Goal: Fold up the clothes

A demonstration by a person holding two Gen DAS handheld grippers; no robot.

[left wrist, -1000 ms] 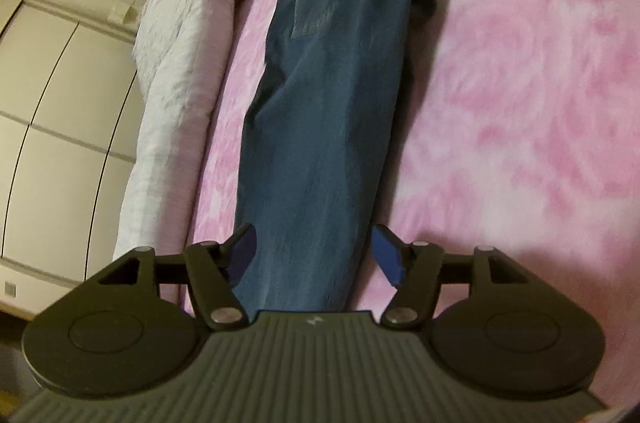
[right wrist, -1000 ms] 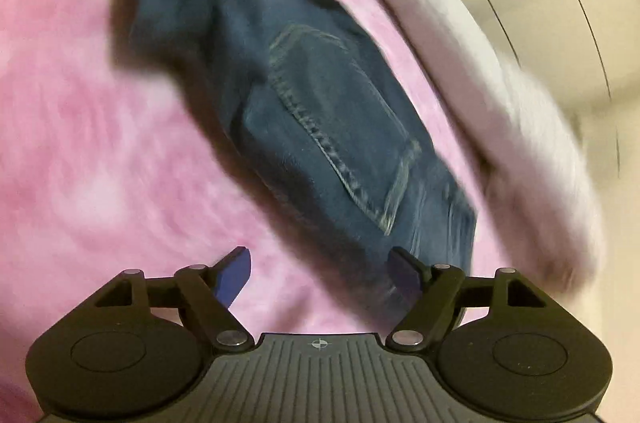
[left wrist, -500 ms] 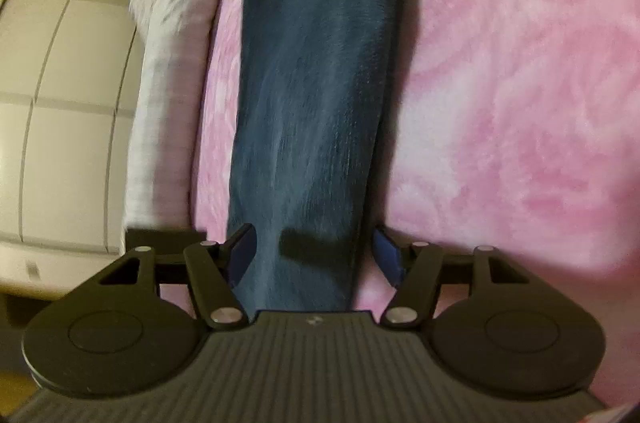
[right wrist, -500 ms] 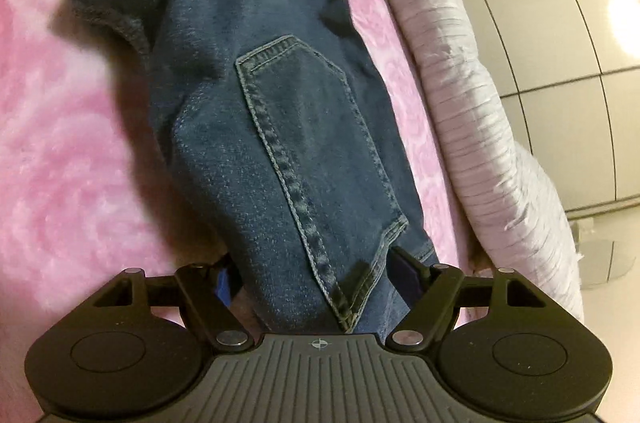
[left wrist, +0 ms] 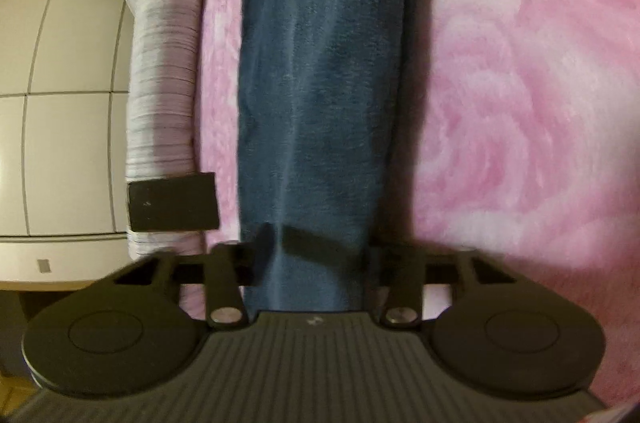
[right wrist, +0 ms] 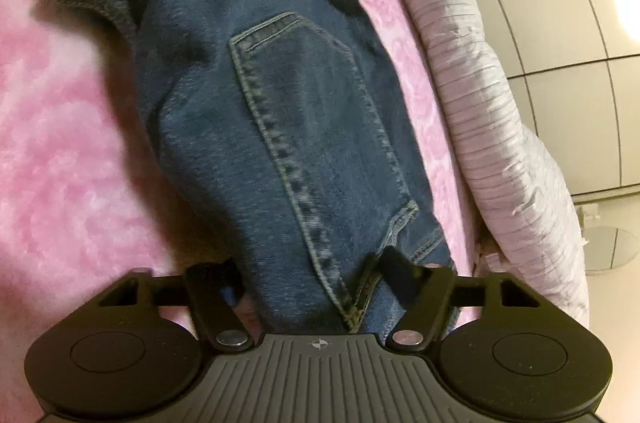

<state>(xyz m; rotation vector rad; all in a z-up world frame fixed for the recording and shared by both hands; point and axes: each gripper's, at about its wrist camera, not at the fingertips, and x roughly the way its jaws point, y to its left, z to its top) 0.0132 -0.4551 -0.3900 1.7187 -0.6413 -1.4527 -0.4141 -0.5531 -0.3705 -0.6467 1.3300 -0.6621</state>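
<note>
A: Where are the jeans (left wrist: 316, 95)?
B: Laid out lengthwise on the pink bedspread (left wrist: 520, 83), a long dark-blue strip. The striped pale duvet (left wrist: 164, 63) is bunched along one side of the jeans, with a narrow band of pink between them.

A: And the left tool (left wrist: 314, 255)?
B: It sits at the leg end of the jeans. The denim runs between its two fingers (left wrist: 262, 251), which stand apart on either side of the fabric. The one on the duvet side seems to touch the cloth, but the view is blurred, so I cannot tell whether it is actually pinching anything.

A: The right tool (right wrist: 310, 283)?
B: At the waist end of the jeans. The back pocket (right wrist: 304, 127), with its pale stitching, lies just ahead of it, and the pocket's lower corner reaches in between the fingers. The jaws look spread, with denim filling the gap; one finger (right wrist: 396, 263) presses against the fabric on the duvet side.

A: Anything else near the jeans?
B: A dark rectangular block (left wrist: 172, 201) by the end of the duvet, beside the leg end of the jeans. Beyond the duvet are pale wardrobe doors (right wrist: 560, 23).
</note>
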